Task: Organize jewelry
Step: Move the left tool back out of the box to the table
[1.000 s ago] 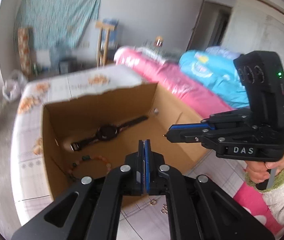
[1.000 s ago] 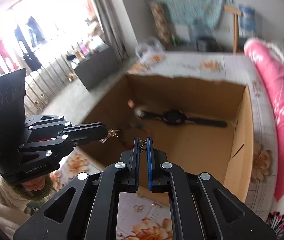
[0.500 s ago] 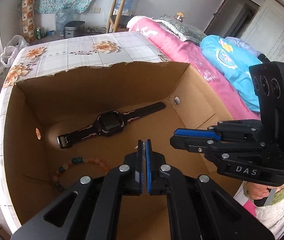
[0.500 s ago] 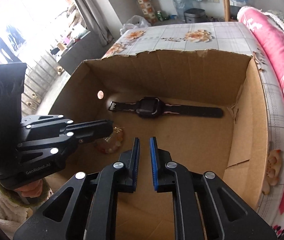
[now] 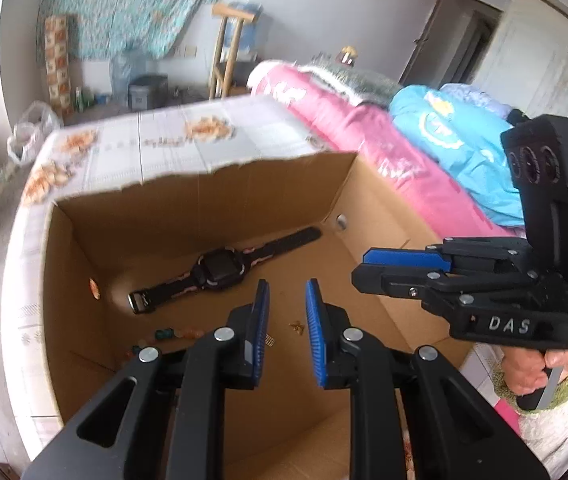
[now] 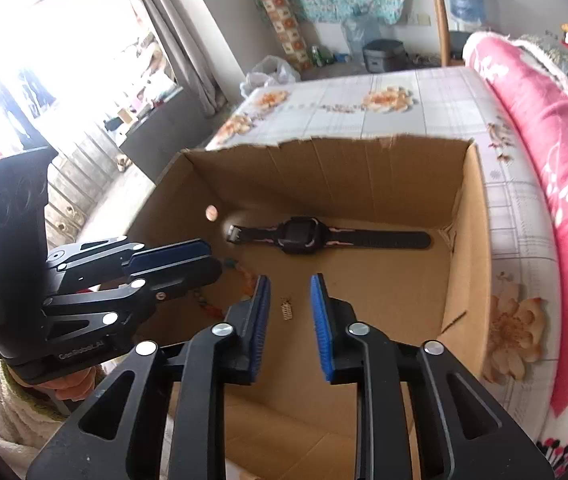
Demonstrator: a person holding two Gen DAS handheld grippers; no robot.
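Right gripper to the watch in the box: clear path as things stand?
Probably yes. The right gripper hangs over the open cardboard box, jaws apart and empty, and the watch lies flat on the floor beyond with nothing between.

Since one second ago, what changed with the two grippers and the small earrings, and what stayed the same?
Both grippers' jaws have just been opening. The left gripper and the right gripper each let go an earring; nothing is between the jaws now. One earring and the other lie on the box floor. The watch and bead bracelet stayed.
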